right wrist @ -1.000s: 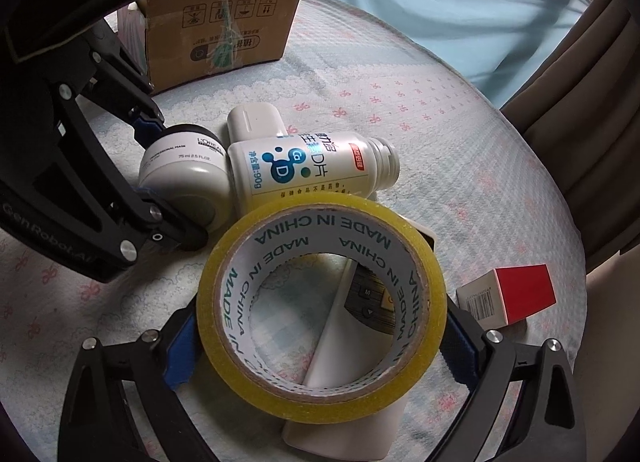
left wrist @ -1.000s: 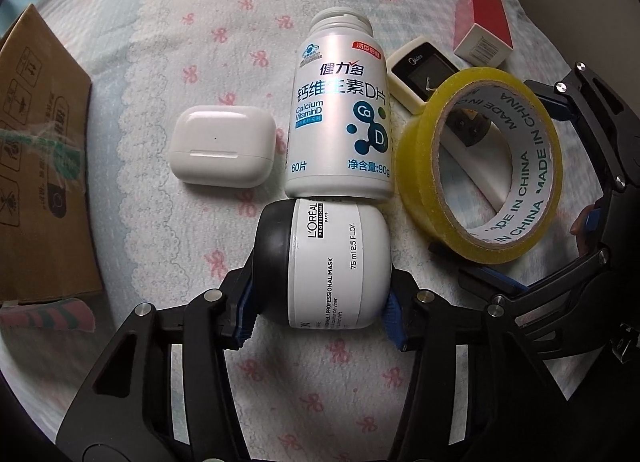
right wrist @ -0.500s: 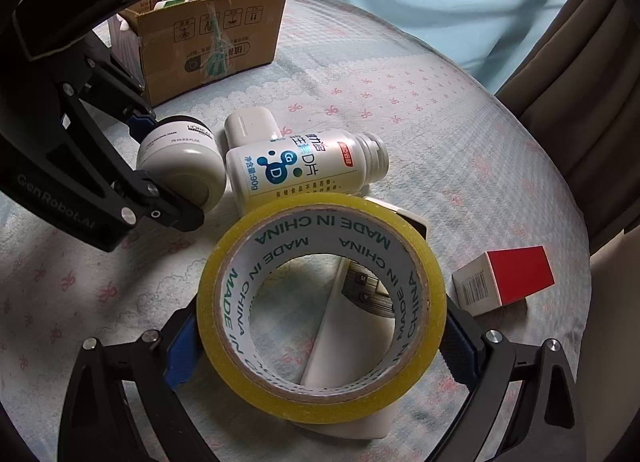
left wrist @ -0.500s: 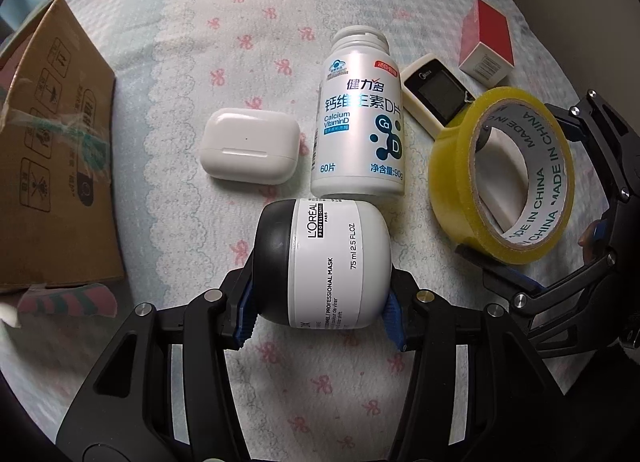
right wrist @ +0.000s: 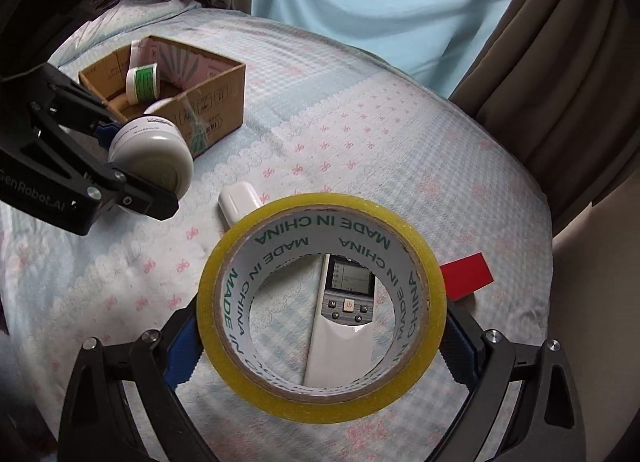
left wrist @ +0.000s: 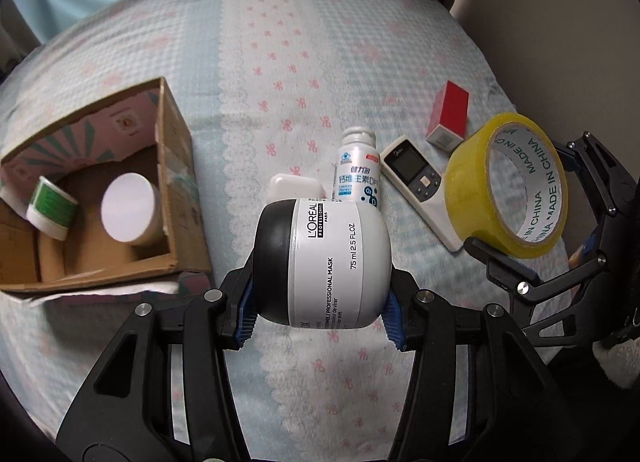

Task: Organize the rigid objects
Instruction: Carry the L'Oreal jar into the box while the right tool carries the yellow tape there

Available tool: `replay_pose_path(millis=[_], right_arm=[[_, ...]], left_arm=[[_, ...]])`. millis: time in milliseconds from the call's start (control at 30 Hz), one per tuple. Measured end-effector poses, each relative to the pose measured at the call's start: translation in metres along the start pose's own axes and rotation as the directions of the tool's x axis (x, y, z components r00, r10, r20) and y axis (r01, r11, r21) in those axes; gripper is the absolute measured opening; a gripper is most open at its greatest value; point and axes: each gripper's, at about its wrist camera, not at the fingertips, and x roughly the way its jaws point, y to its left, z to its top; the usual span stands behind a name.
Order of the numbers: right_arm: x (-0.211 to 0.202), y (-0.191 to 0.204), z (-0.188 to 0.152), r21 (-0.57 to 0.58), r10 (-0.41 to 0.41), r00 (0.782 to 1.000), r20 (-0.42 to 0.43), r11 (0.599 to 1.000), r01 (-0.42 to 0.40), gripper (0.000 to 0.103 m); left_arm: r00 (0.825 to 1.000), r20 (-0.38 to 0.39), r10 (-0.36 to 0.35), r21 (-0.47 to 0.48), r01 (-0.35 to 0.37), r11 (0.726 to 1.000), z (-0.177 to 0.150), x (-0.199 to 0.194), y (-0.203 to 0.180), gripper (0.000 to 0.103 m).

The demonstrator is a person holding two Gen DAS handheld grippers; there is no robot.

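My left gripper [left wrist: 320, 302] is shut on a white L'Oreal mask jar [left wrist: 332, 262] with a black lid and holds it above the bed, right of the open cardboard box [left wrist: 176, 198]. The jar also shows in the right wrist view [right wrist: 154, 154]. My right gripper [right wrist: 320, 342] is shut on a yellow tape roll [right wrist: 320, 398], also seen in the left wrist view [left wrist: 472, 198], lifted over a white remote [right wrist: 344, 326]. A white vitamin bottle [left wrist: 358, 174], white earbud case [left wrist: 292, 186] and red-and-white carton [left wrist: 448, 118] lie on the bed.
The box [right wrist: 216, 90] holds a green-labelled roll [left wrist: 50, 208] and a round white-lidded jar [left wrist: 128, 208]. The patterned bedspread [left wrist: 280, 62] spreads behind. Blue and brown curtains [right wrist: 540, 42] hang past the far edge.
Both grippers have risen with their loads and pulled back. The jar has left the bottle's side and the box interior has come into view on the left.
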Motion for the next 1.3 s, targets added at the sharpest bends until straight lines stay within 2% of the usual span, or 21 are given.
replay_pose_path(millis=[167, 333, 533, 633, 800, 967, 1300], right_arm=[[-0.047, 0.001, 0.036, 0.132, -0.034, 0.999, 0.018, 0.991, 0.031, 0.096], [-0.079, 0.014, 0.073, 0.26, -0.047, 0.999, 0.006, 0.965, 0.043, 0.096], [-0.102, 0.048, 0.121, 0.399, -0.034, 0.999, -0.009, 0.916, 0.034, 0.096], [-0.105, 0.075, 0.147, 0.426, -0.012, 1.0, -0.009, 0.905, 0.015, 0.096], [-0.098, 0.125, 0.186, 0.427, 0.01, 1.0, -0.011, 0.904, -0.004, 0.096], [-0.083, 0.161, 0.214, 0.463, 0.036, 0.999, -0.022, 0.886, -0.022, 0.096], [-0.038, 0.195, 0.254, 0.46, 0.068, 0.987, -0.144, 0.888, 0.006, 0.096]], left_arm=[[0.999, 0.045, 0.004, -0.01, -0.004, 1.0, 0.012, -0.059, 0.029, 0.047], [0.997, 0.078, 0.011, -0.036, -0.008, 0.999, 0.017, -0.11, 0.072, 0.047], [0.996, 0.081, 0.023, -0.072, -0.017, 0.997, 0.008, -0.15, 0.136, 0.047], [0.997, 0.074, 0.037, -0.08, -0.032, 0.996, 0.0, -0.164, 0.171, 0.047], [0.996, 0.07, 0.049, -0.067, -0.045, 0.997, -0.009, -0.181, 0.226, 0.047], [0.997, 0.065, 0.052, -0.057, -0.048, 0.997, -0.009, -0.188, 0.272, 0.047], [0.999, 0.004, 0.036, -0.051, -0.036, 0.998, -0.003, -0.159, 0.328, 0.047]])
